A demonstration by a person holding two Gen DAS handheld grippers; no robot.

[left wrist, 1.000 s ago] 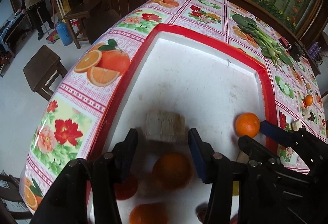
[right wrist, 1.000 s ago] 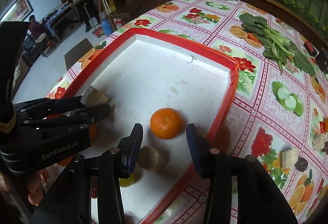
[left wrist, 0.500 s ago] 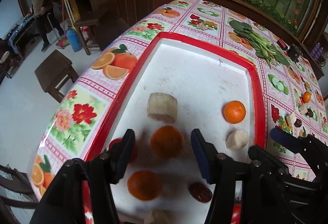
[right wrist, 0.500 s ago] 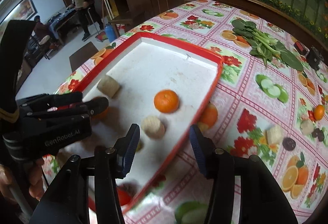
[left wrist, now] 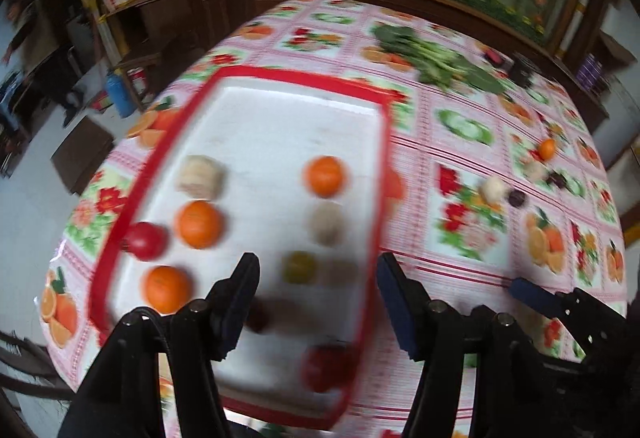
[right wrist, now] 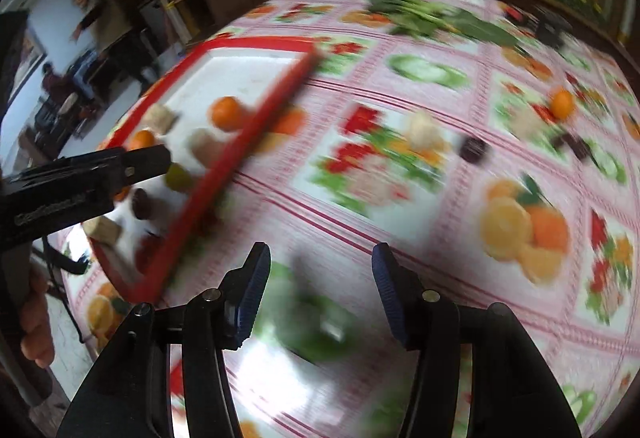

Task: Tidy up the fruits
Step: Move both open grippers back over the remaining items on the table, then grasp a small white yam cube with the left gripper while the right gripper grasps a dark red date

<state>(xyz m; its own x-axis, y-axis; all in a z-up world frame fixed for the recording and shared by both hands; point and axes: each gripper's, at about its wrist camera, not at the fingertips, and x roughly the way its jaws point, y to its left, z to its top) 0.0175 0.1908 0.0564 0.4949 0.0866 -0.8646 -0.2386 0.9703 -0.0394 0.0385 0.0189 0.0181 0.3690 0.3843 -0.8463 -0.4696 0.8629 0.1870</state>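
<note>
Both grippers have pulled back and swung rightward since the earlier frames, so the whole red-rimmed tray (left wrist: 154, 173) and the tablecloth (left wrist: 460, 141) beyond it now show, smeared by motion blur.

Left to right: a tomato (left wrist: 145, 240) sits at the tray's left rim, beside a column of a pale chunk (left wrist: 200, 175) and two oranges (left wrist: 199, 224); a second column starts with another orange (left wrist: 325, 175) nearer the right rim. The left gripper (left wrist: 316, 302) hovers over the tray's near end, jaws spread and empty. The right gripper (right wrist: 318, 292), likewise spread and empty, hangs over bare cloth. Farther right, loose pieces lie well apart from the tray: a pale chunk (right wrist: 426, 127), a dark fruit (right wrist: 472, 149) and a small orange (right wrist: 562, 102). The withdrawal suggests one placement is finished and these pieces come next.
</note>
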